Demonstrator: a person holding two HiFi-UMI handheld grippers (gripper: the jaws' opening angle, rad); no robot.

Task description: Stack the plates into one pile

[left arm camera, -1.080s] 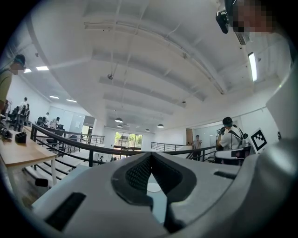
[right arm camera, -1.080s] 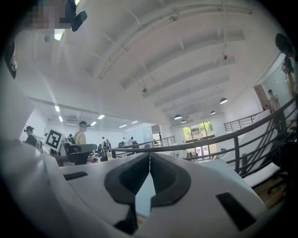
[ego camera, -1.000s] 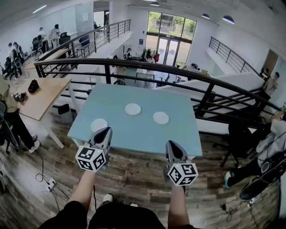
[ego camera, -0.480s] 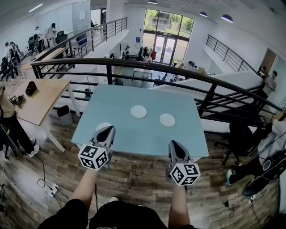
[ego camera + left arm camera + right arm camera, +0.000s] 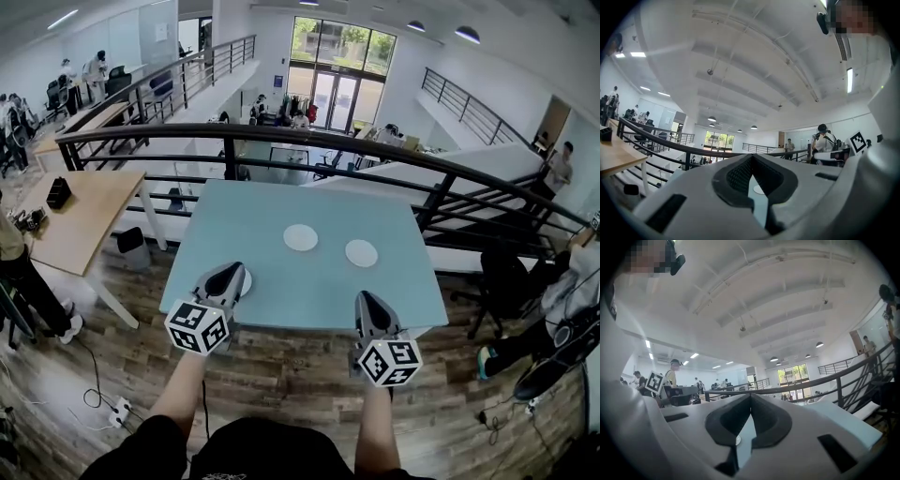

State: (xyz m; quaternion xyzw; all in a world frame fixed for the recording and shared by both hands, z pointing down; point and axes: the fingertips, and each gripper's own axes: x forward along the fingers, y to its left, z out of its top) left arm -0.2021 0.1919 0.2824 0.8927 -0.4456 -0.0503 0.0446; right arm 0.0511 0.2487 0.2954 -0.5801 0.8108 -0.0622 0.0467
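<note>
Both claws clenched on nothing, a person holds the left gripper (image 5: 225, 279) and right gripper (image 5: 367, 302) level at the near edge of a pale blue table (image 5: 272, 202); three white plates lie unstacked on it. The near plate (image 5: 247, 280) shows partly behind the left gripper's tip; the middle plate (image 5: 300, 237) and the right-hand plate (image 5: 361, 252) lie apart farther in.

The left forearm (image 5: 180, 394) and right forearm (image 5: 374, 427) stretched forward, side by side. The left hand-held gripper (image 5: 229, 277) and right hand-held gripper (image 5: 367, 304) pointed level, jaws closed on nothing.
</note>
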